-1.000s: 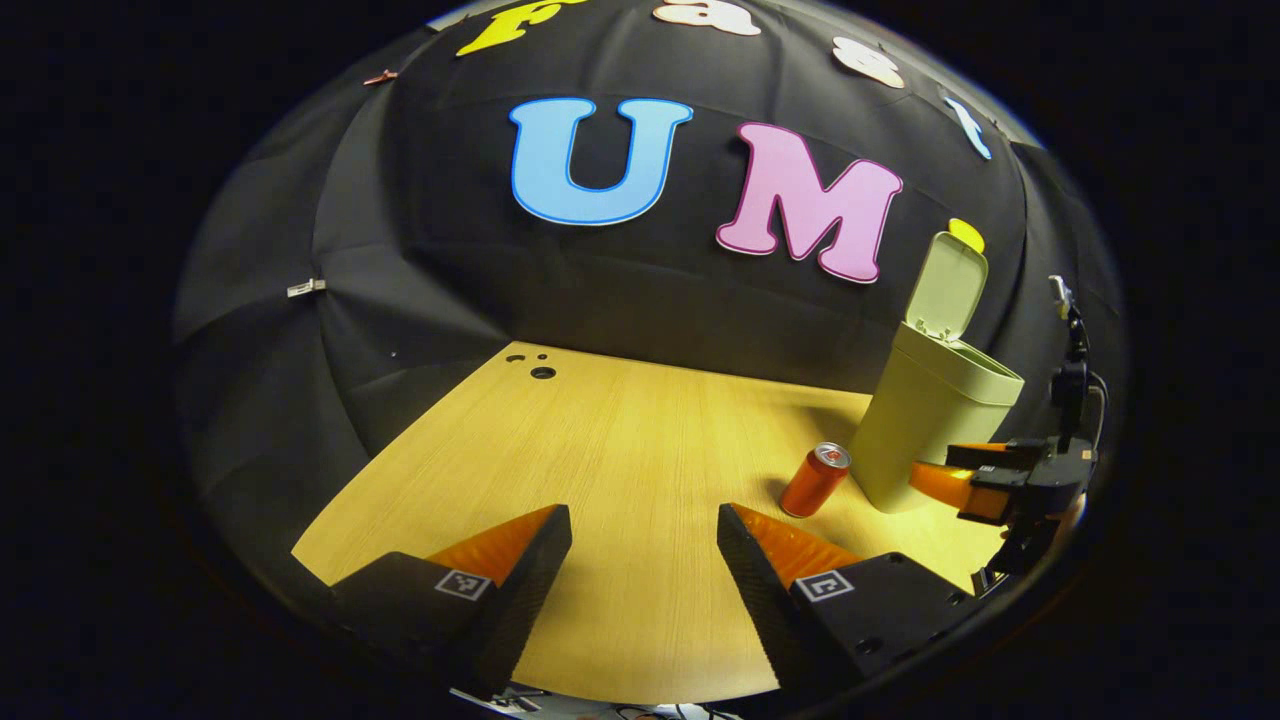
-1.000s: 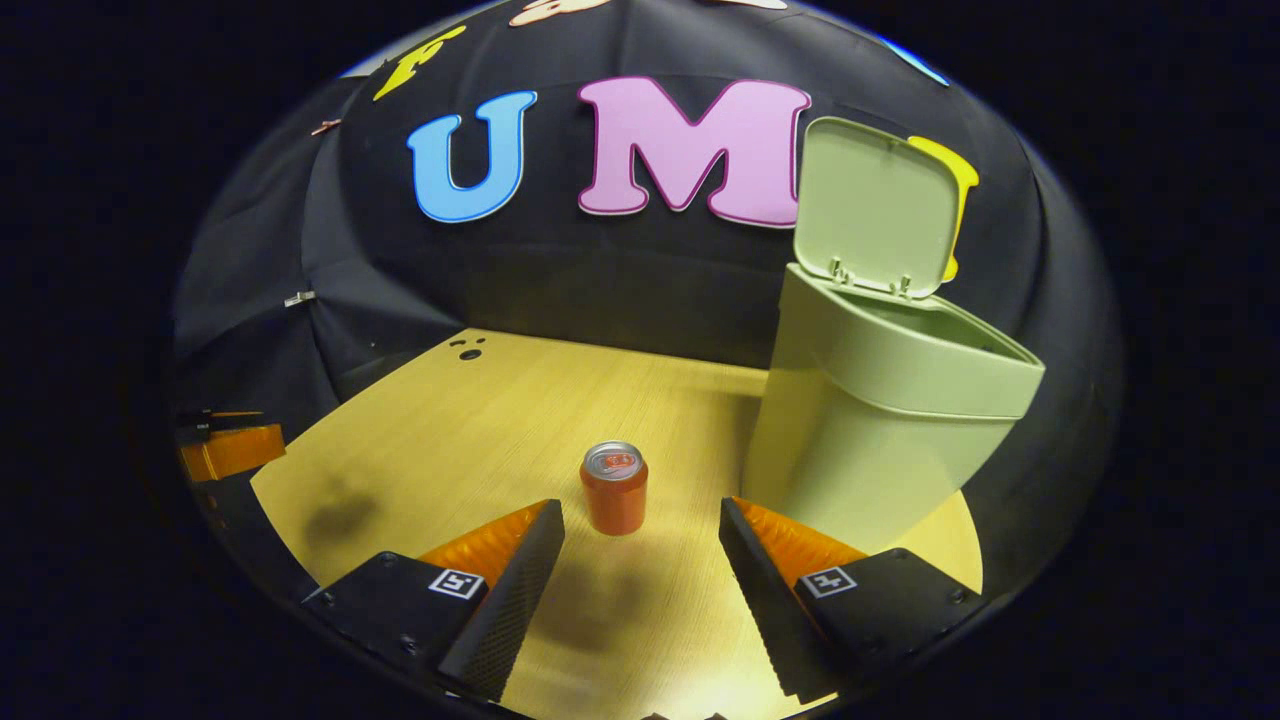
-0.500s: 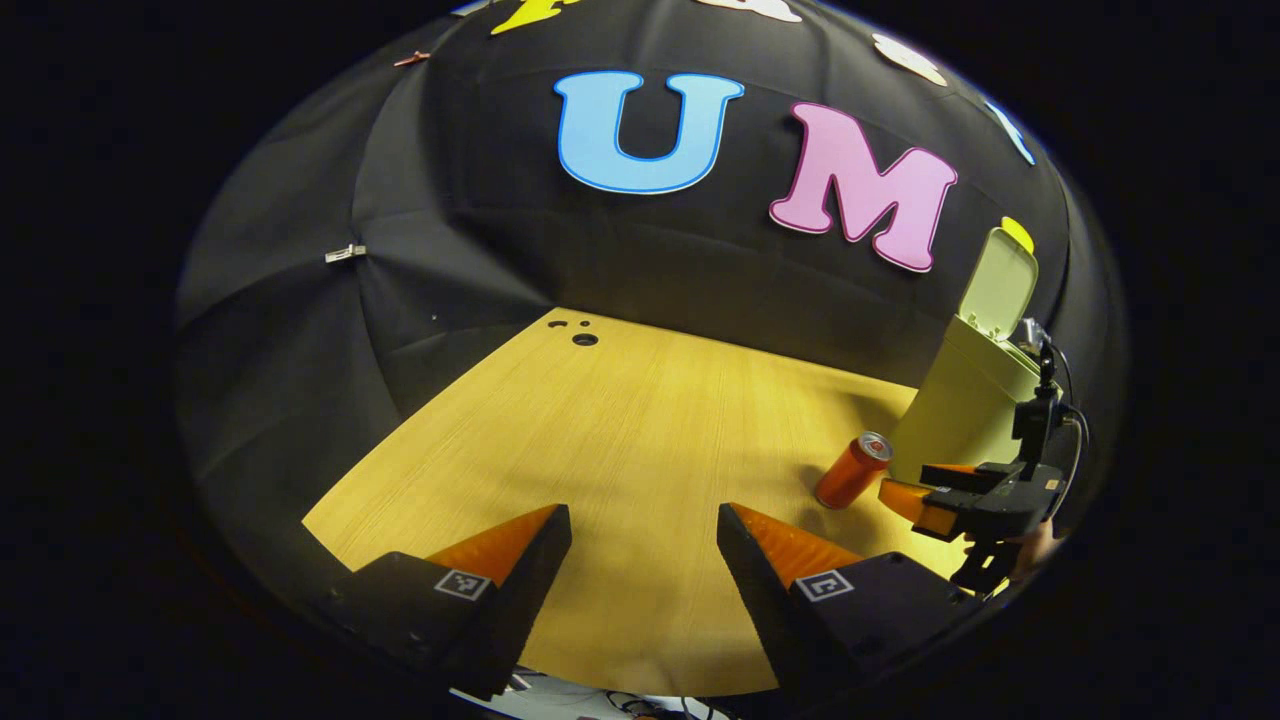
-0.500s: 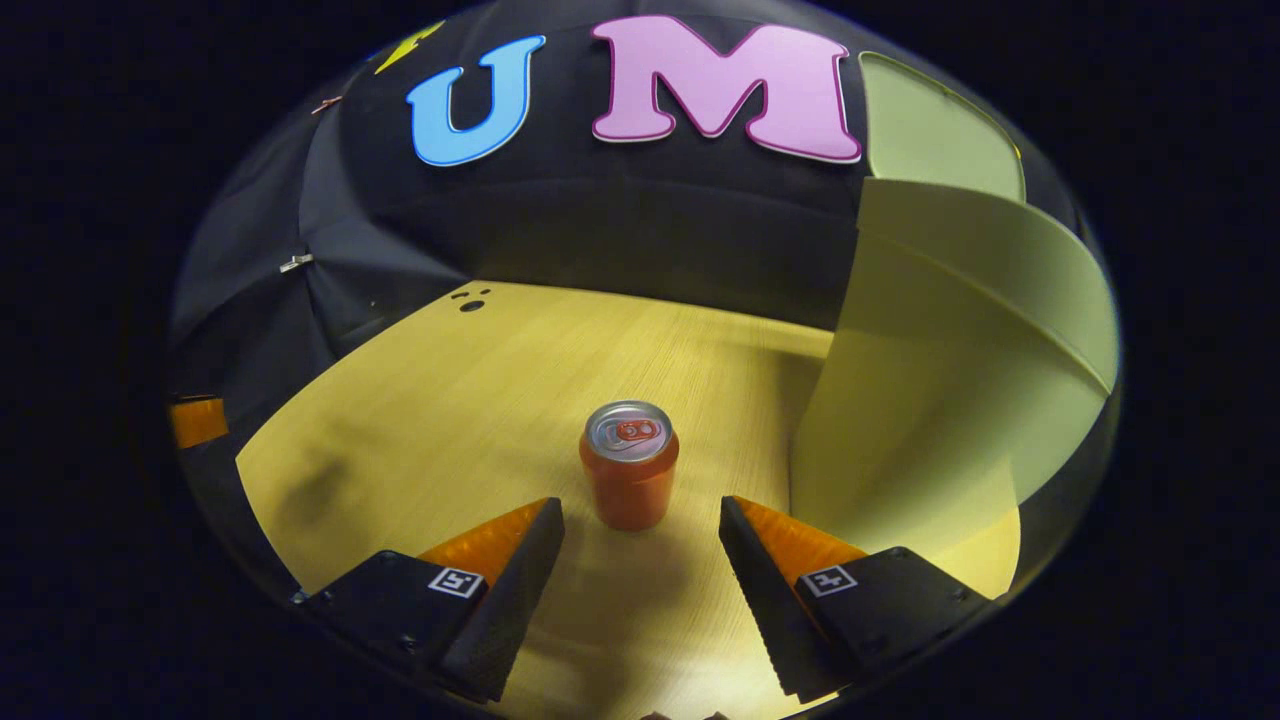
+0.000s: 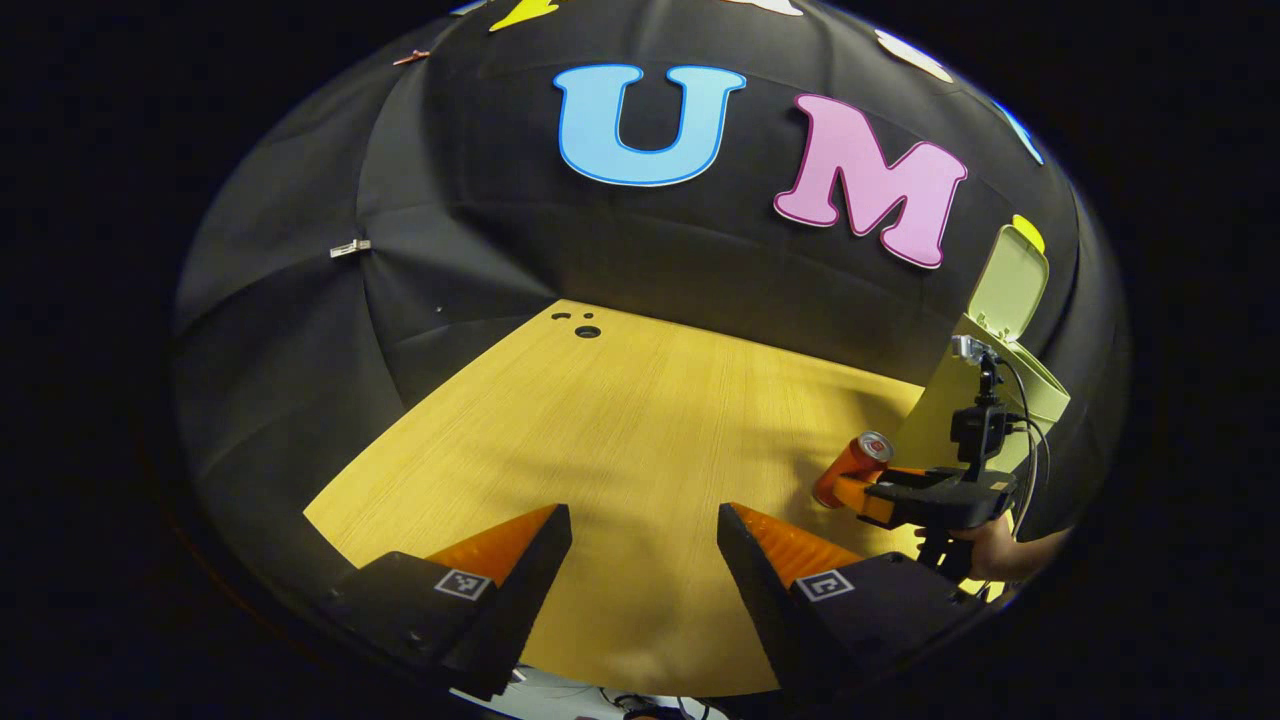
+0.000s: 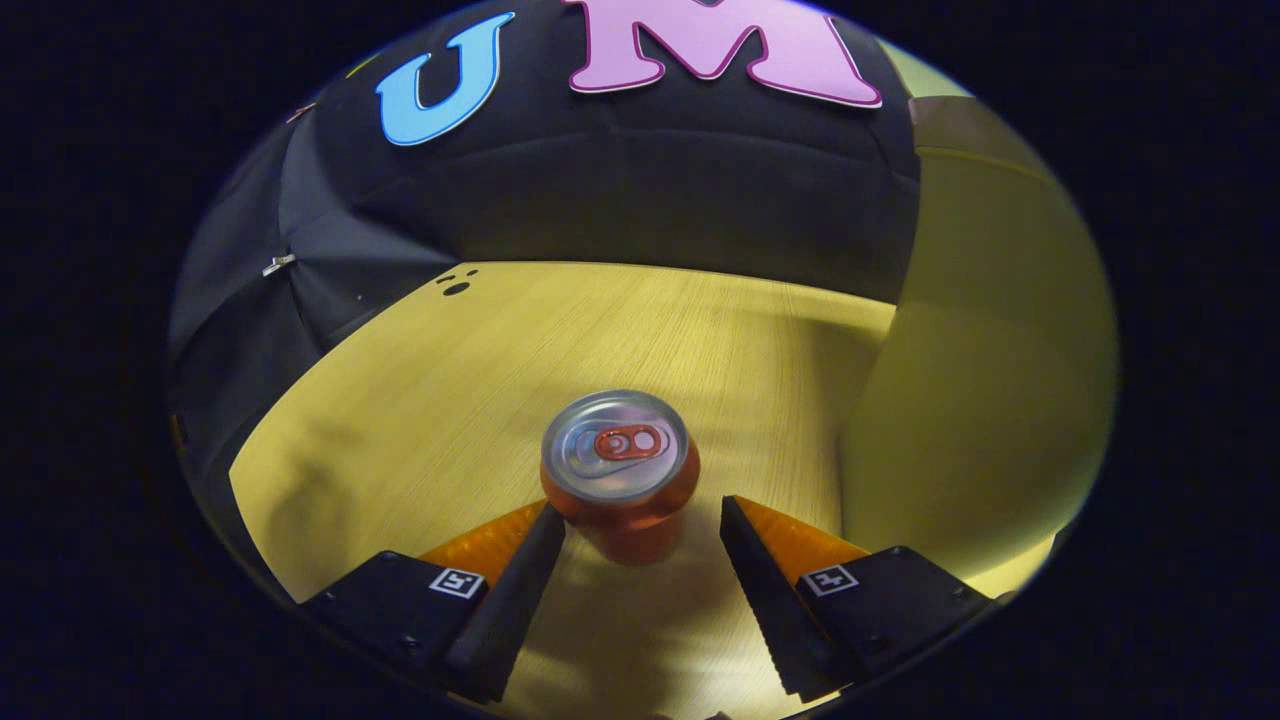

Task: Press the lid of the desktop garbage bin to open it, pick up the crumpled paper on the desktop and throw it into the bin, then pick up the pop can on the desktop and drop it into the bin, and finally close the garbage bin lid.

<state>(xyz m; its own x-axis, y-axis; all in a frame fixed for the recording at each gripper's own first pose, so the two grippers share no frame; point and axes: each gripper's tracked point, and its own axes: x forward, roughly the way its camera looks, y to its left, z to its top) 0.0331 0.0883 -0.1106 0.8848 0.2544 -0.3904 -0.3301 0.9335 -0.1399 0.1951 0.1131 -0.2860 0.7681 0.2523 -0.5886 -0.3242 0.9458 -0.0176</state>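
An orange pop can [image 6: 620,480] with silver top, pale green bin [image 6: 985,370], light wood-grain desktop [image 6: 480,370].

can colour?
Orange-red body, silver top with a red tab; the can shows best in the right gripper view.

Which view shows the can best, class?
The right gripper view: the can stands upright, large and central, between the right gripper fingers. The left gripper view shows it small, far off beside the bin.

In the right gripper view the bin [image 6: 985,360] is blurred and cut off by the edge, its lid barely showing. In the left gripper view the right tool [image 5: 850,492] hides the can's [image 5: 858,462] base and the bin's lower front.
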